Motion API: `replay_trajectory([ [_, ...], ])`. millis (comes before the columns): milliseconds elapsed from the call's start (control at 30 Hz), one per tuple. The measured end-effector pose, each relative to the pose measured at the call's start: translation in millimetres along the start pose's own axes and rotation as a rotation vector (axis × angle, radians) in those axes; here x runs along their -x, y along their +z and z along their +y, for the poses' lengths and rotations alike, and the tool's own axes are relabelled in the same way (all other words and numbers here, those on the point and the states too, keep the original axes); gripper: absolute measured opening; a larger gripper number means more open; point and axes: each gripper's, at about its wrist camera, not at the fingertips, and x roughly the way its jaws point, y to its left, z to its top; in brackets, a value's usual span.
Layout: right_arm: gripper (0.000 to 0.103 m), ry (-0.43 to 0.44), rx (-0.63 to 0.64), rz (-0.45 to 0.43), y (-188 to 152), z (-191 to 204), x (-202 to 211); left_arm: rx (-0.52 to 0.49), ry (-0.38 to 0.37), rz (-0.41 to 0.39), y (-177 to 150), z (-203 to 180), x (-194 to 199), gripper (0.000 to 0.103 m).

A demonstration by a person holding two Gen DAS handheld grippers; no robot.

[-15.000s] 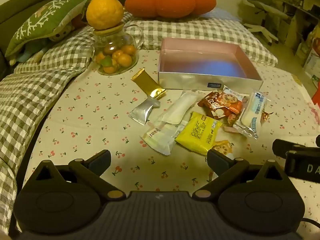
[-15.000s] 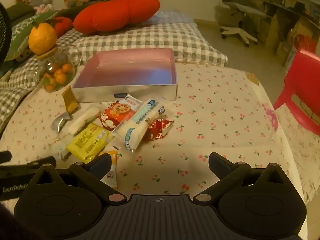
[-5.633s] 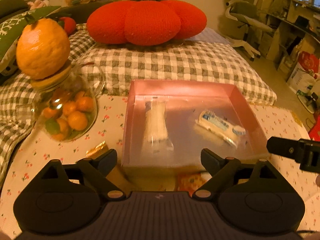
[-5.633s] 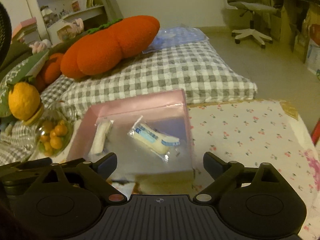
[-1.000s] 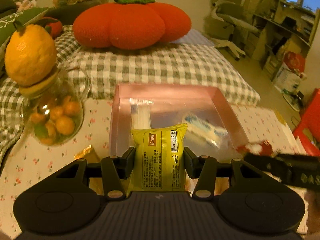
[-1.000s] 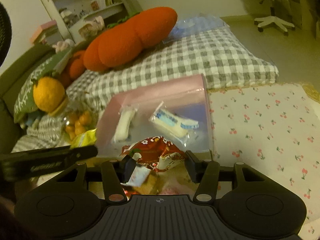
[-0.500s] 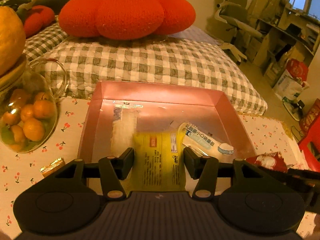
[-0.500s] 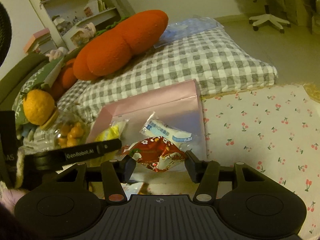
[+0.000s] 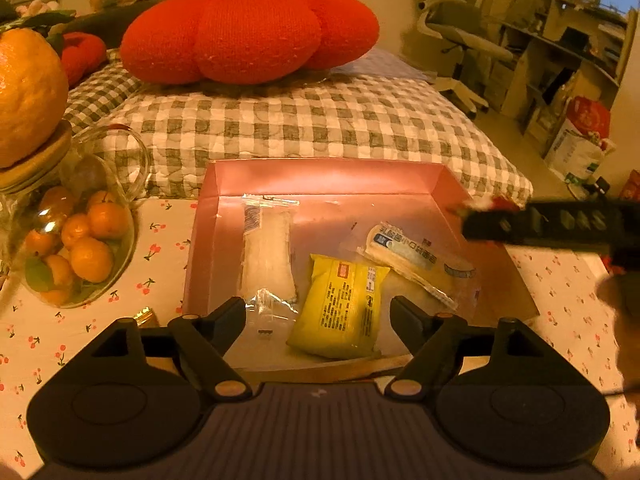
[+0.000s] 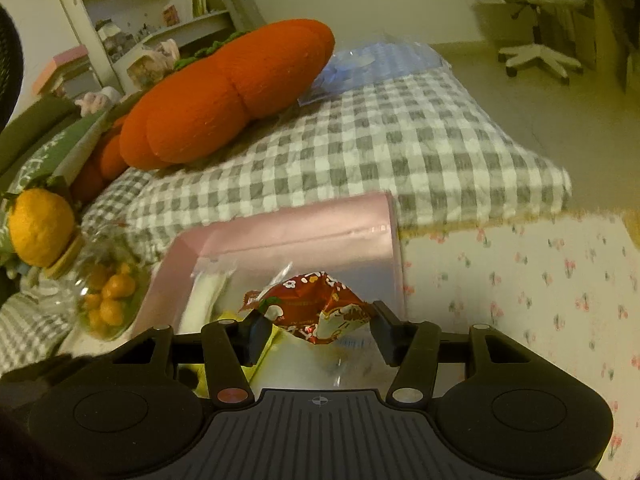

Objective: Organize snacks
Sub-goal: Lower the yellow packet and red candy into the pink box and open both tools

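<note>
Since a moment ago the yellow packet (image 9: 338, 312) has dropped from the left tongs (image 9: 318, 312) into the pink box (image 9: 328, 170); their jaws have just been opening and now stand apart, gripping nothing, the packet lying flat on the box floor below them. Beside it lie a white wrapped bar (image 9: 266, 258) to the left and a blue-and-white wrapped snack (image 9: 408, 258) to the right, partly overlapping the yellow packet's corner. The right tongs (image 10: 318, 334) are clamped on a red crinkly packet (image 10: 316, 306), held over the near part of the box.

That red packet looks light, soft and slippery, with a puffed foil wrapper that may crush; a hold across its middle, as now, seems safest. Free floor remains toward the box's far side.

Left of the box on the cherry-print worktop (image 9: 168, 232) stands a glass jar of small oranges (image 9: 76, 240) with a big orange (image 9: 24, 96) on its lid, close enough to knock. Beyond lie a checked quilt (image 9: 320, 120) and a red pumpkin cushion (image 9: 248, 36).
</note>
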Motion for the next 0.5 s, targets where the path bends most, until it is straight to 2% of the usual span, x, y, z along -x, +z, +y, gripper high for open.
replay_trajectory([
  [433,0.056,-0.061,0.034,0.007,13,6,-37,-0.005,-0.007,0.018,-2,5,-4,0.079],
  [467,0.058,-0.06,0.031,0.008,13,7,-38,-0.005,-0.006,0.018,-2,6,-3,0.079],
  [500,0.066,-0.058,0.027,0.009,13,7,-38,-0.005,-0.004,0.019,-2,7,-4,0.08],
])
